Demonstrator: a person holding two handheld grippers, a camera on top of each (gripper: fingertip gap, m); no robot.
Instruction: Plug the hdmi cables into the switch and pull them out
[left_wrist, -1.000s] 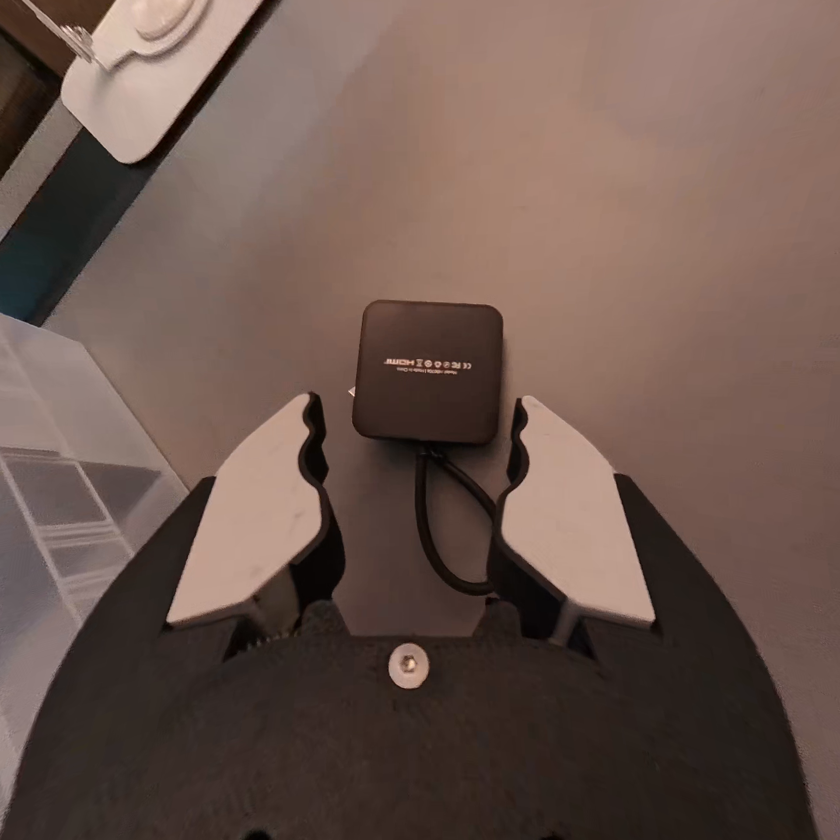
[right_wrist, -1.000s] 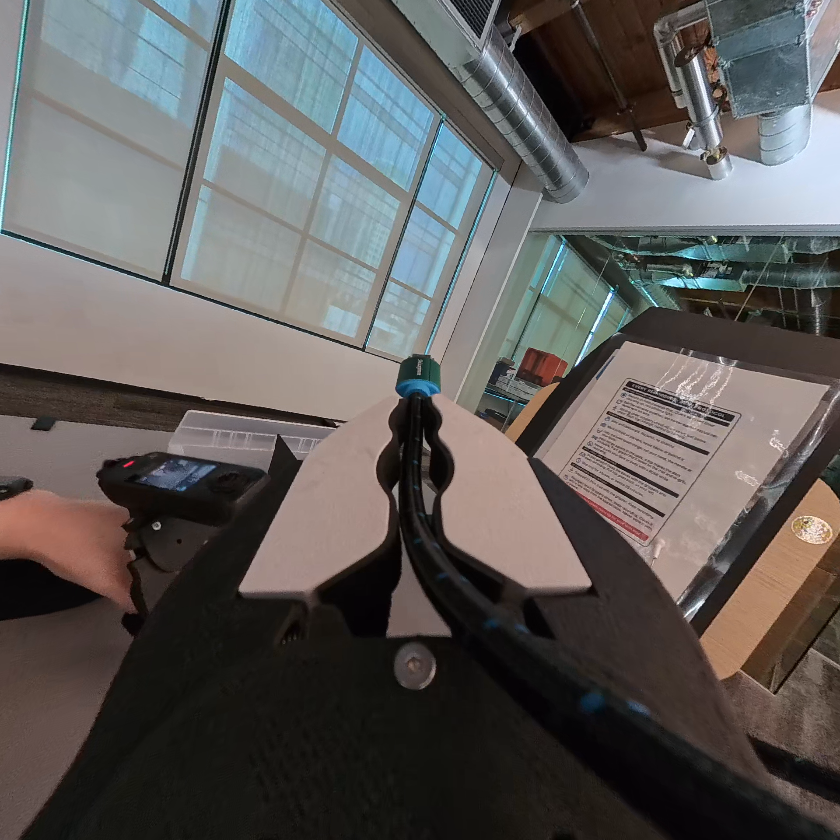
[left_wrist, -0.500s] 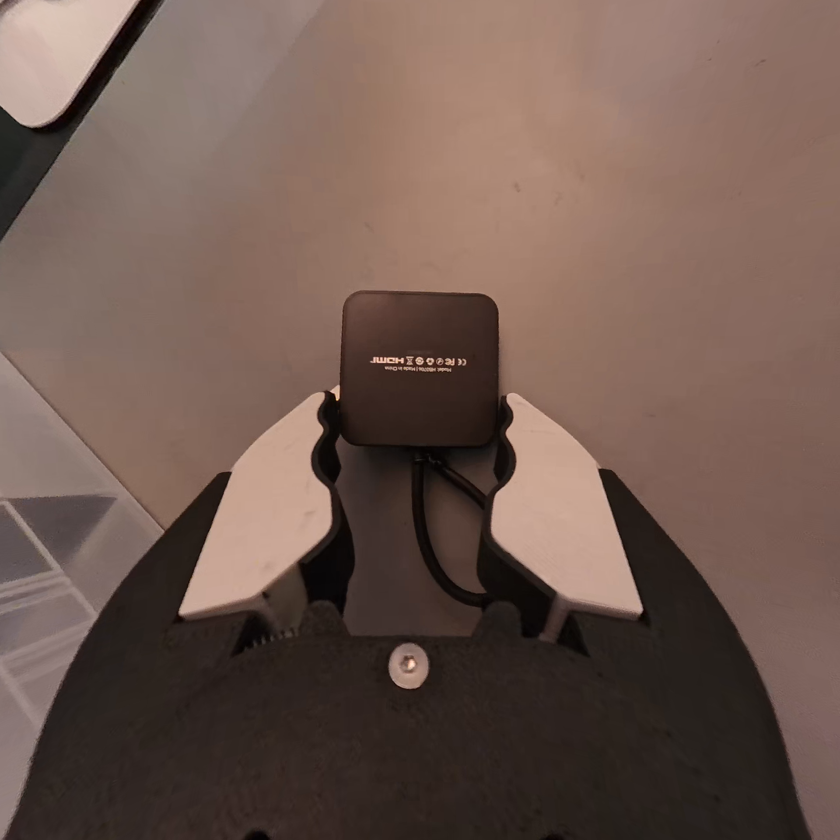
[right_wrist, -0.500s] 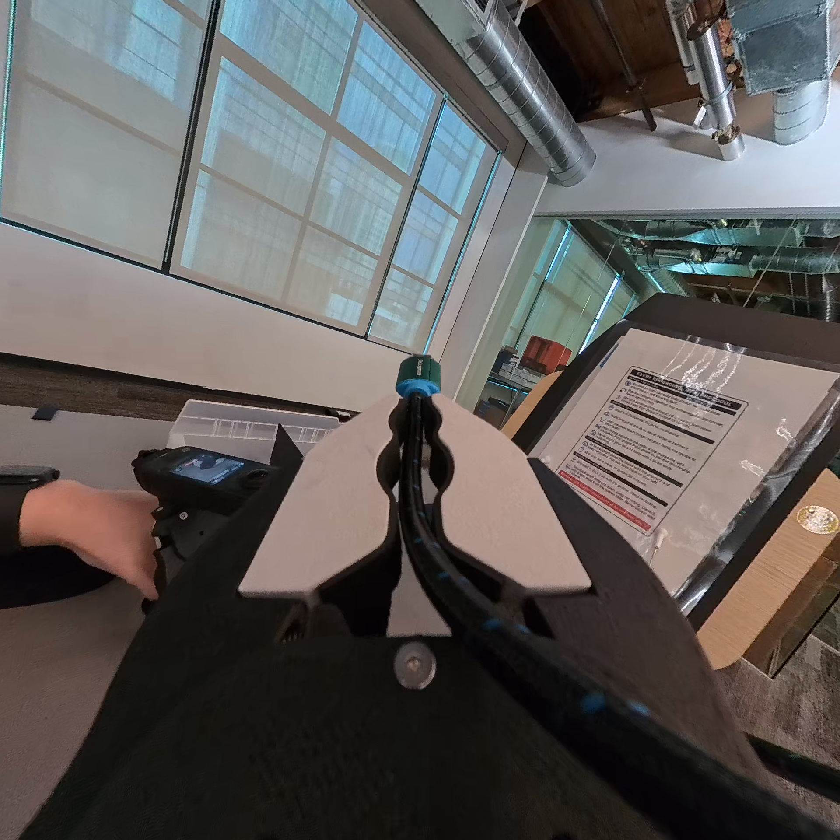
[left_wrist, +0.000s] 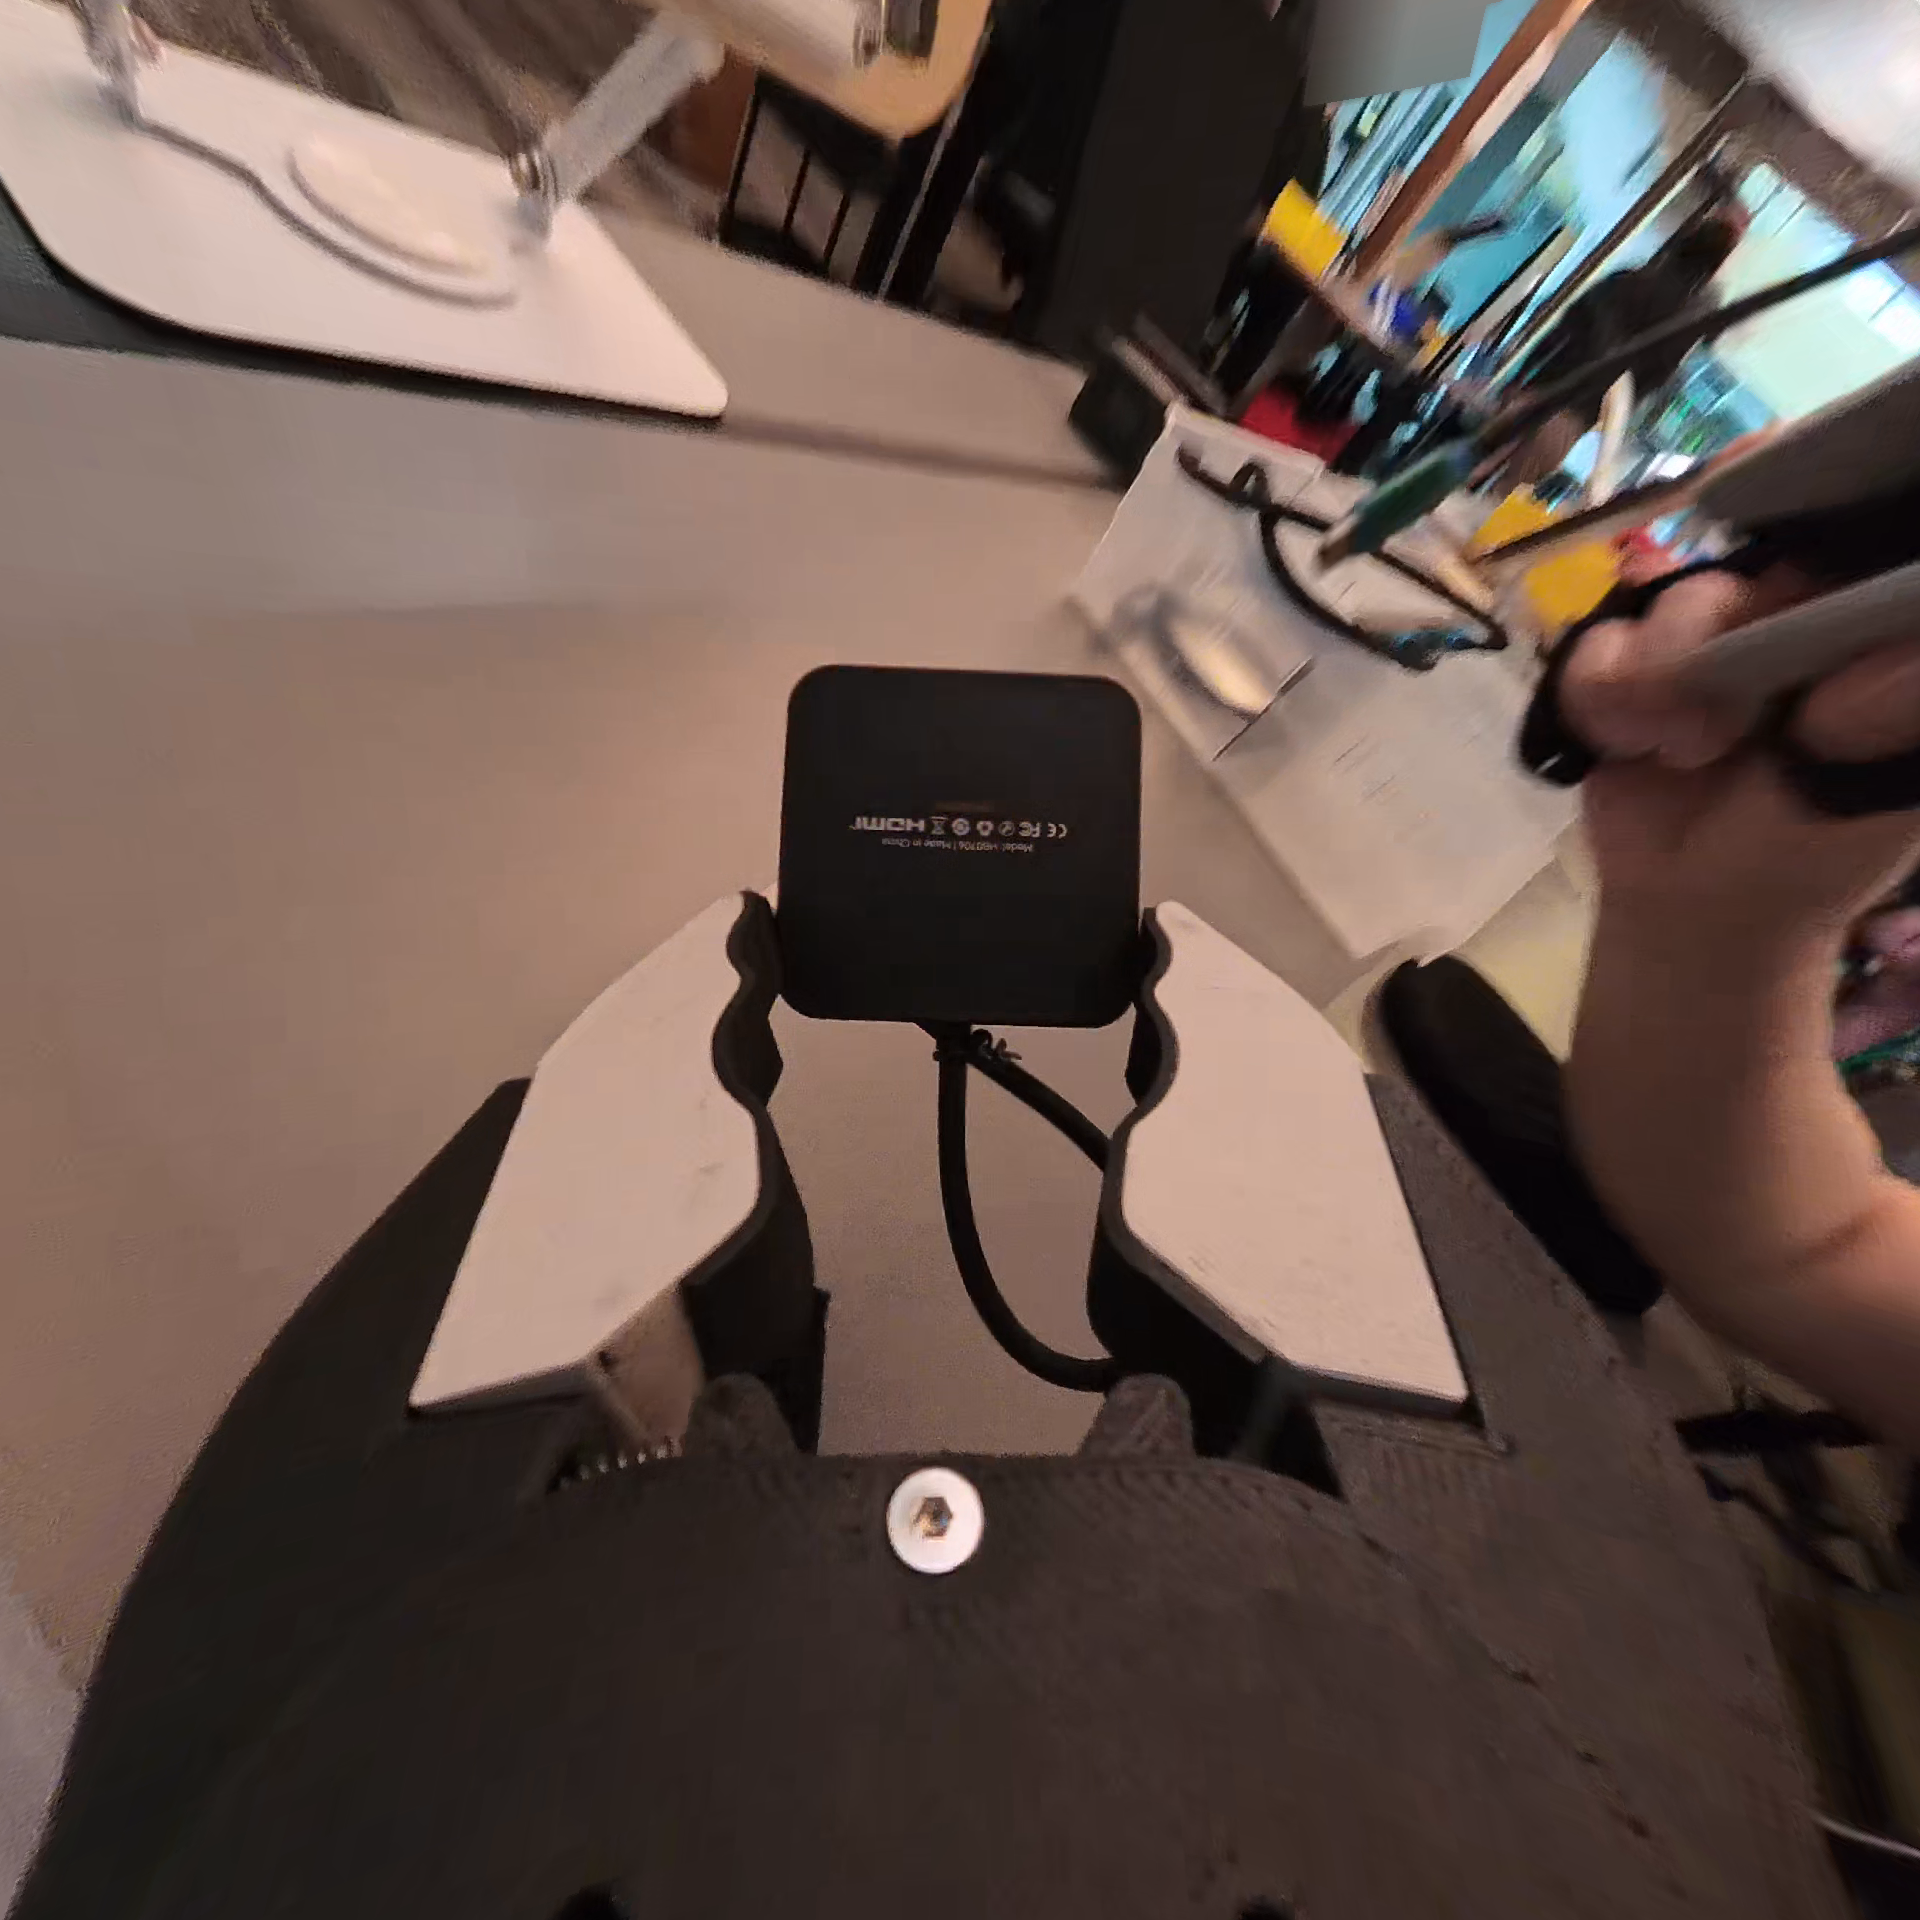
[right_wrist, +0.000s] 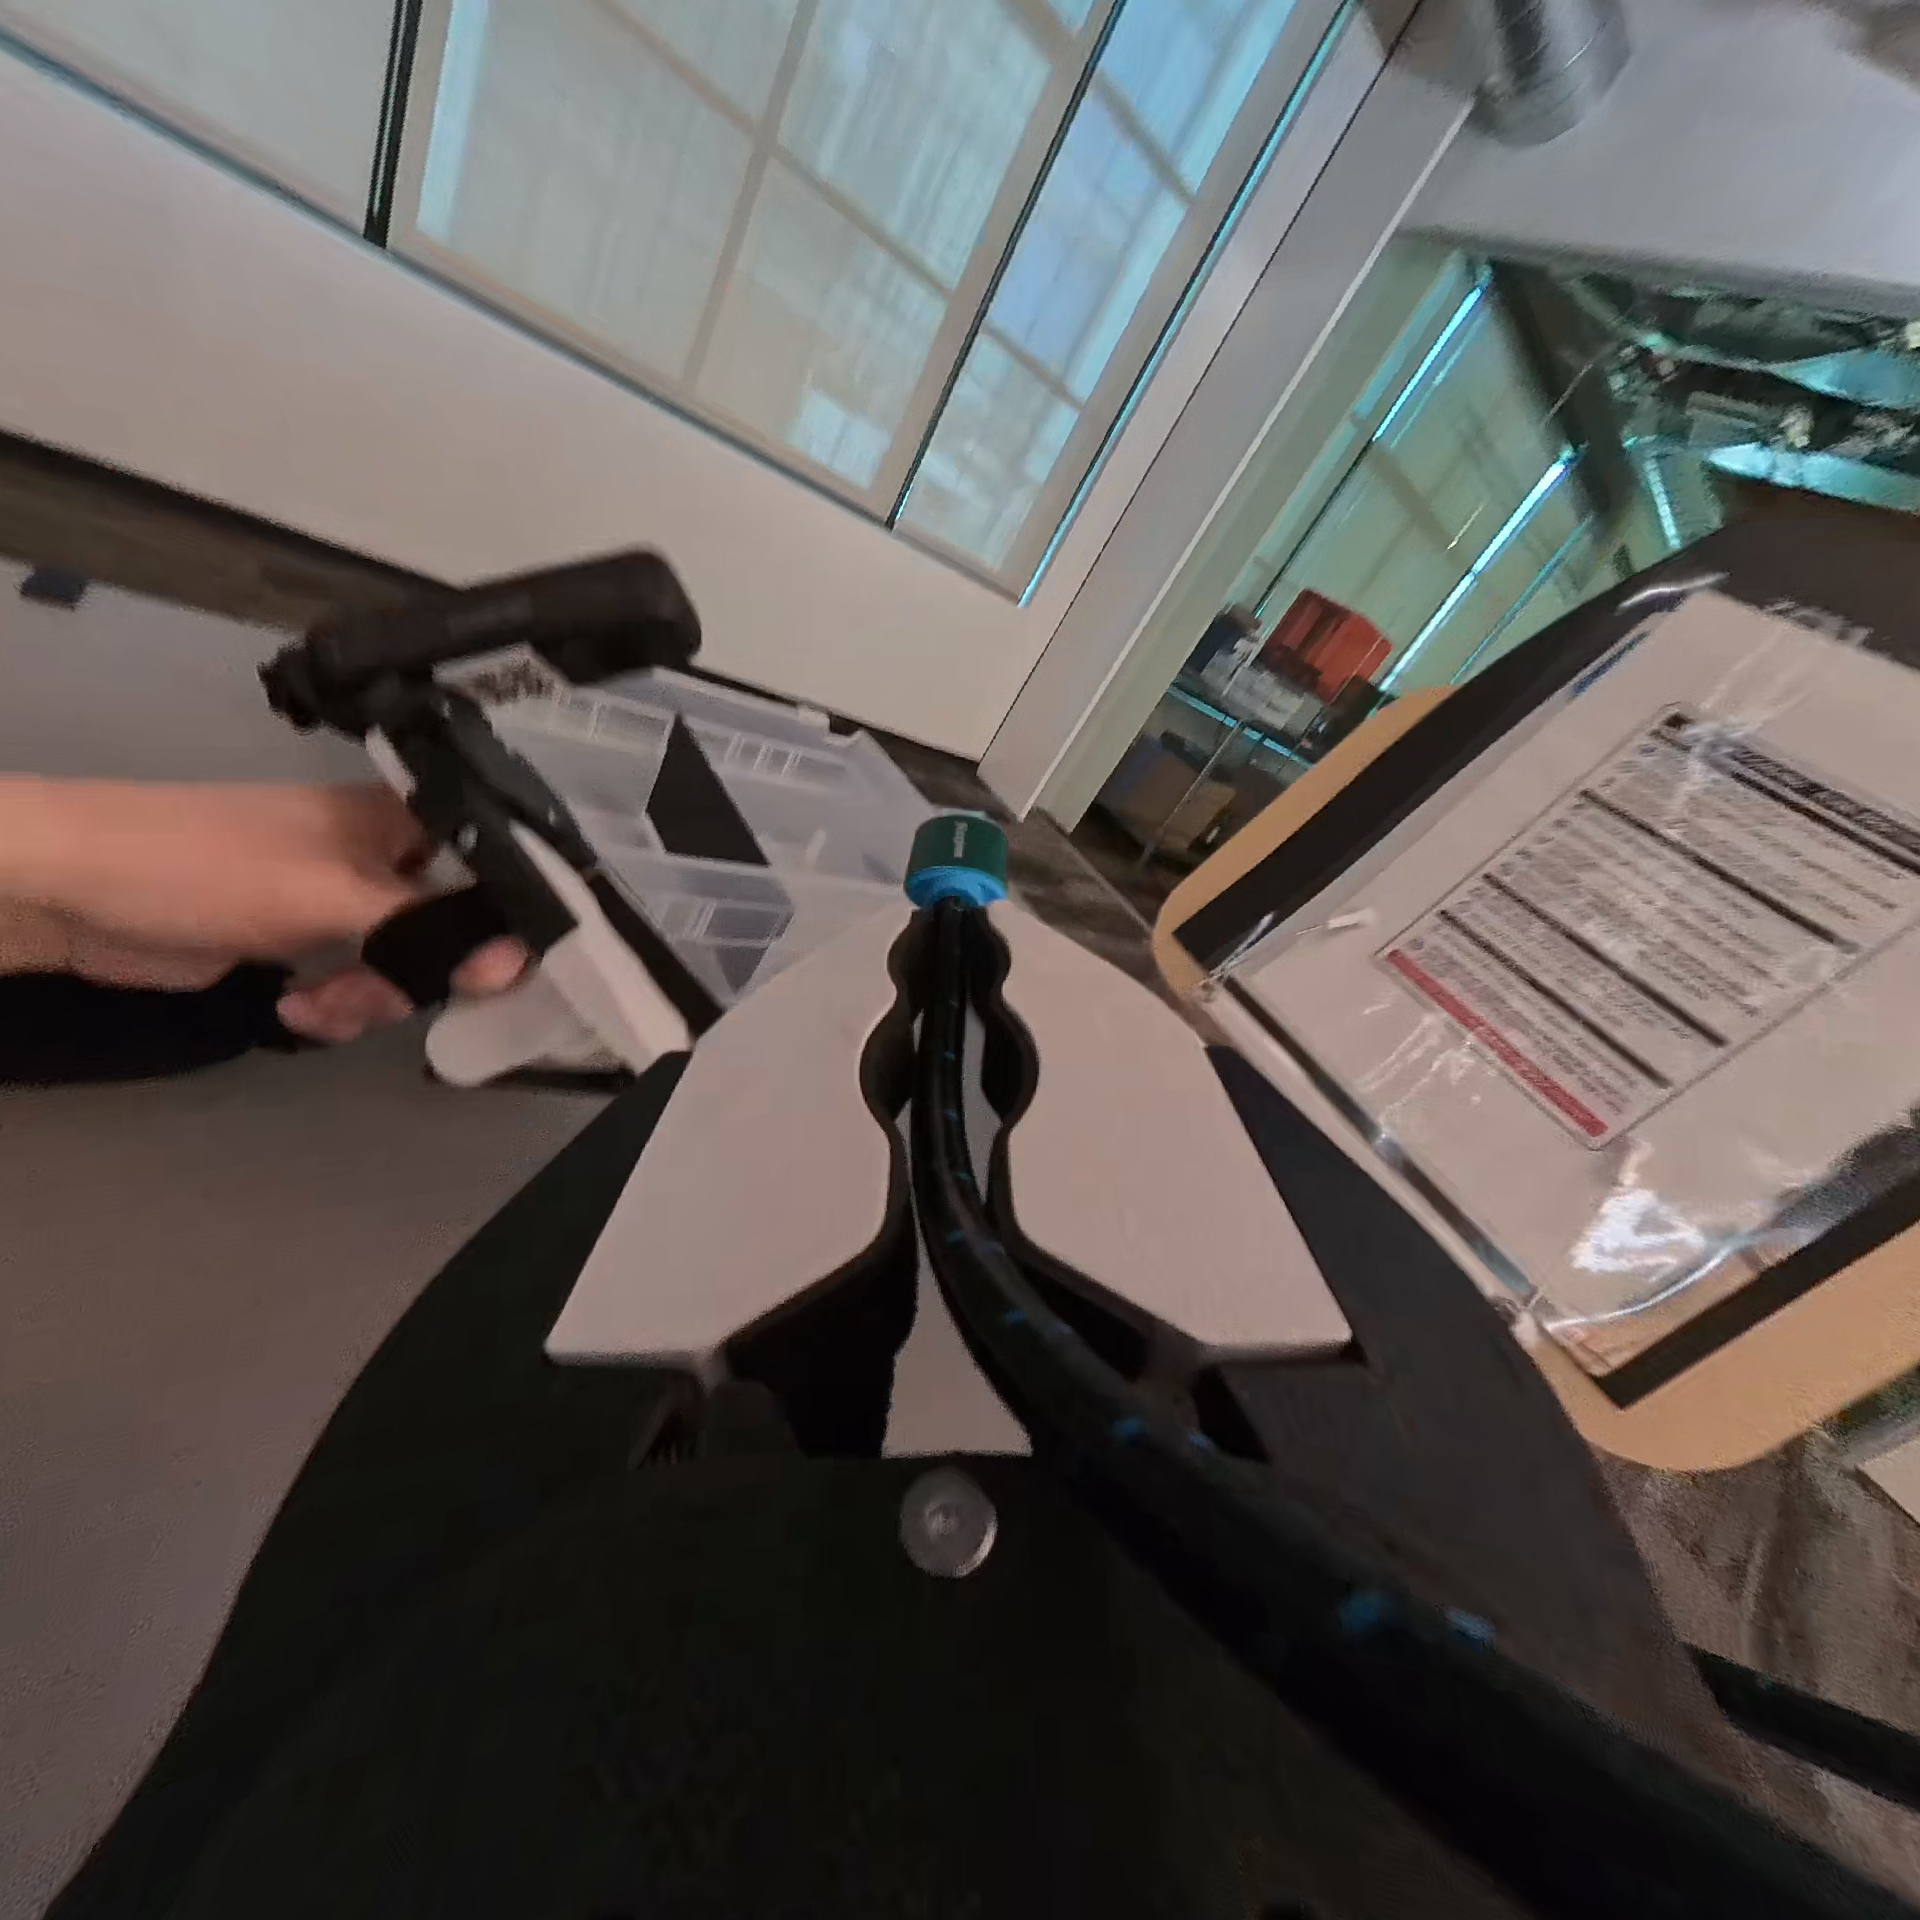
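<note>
My left gripper (left_wrist: 951, 925) is shut on the black square HDMI switch (left_wrist: 961, 842) by its near end and holds it up off the grey table (left_wrist: 312, 727). The switch's own thin black cable (left_wrist: 971, 1226) loops back between my fingers. My right gripper (right_wrist: 951, 935) is shut on a black HDMI cable (right_wrist: 945, 1122) with blue flecks; its teal and blue plug (right_wrist: 956, 862) sticks out past the fingertips. In the left wrist view the right gripper (left_wrist: 1766, 499) and the hand on it show blurred at upper right. In the right wrist view the left gripper (right_wrist: 499, 748) shows at left.
A white flat stand base (left_wrist: 343, 260) lies at the far left of the table. A clear plastic organiser box (right_wrist: 748, 821) sits behind the left gripper. A board with a laminated printed sheet (right_wrist: 1621, 966) leans at right. A white box (left_wrist: 1320, 717) with cables stands past the switch.
My left gripper has closed on the switch, lifted it and tilted up so the room shows behind. My right gripper has swung downward and toward the left one, still holding the cable.
</note>
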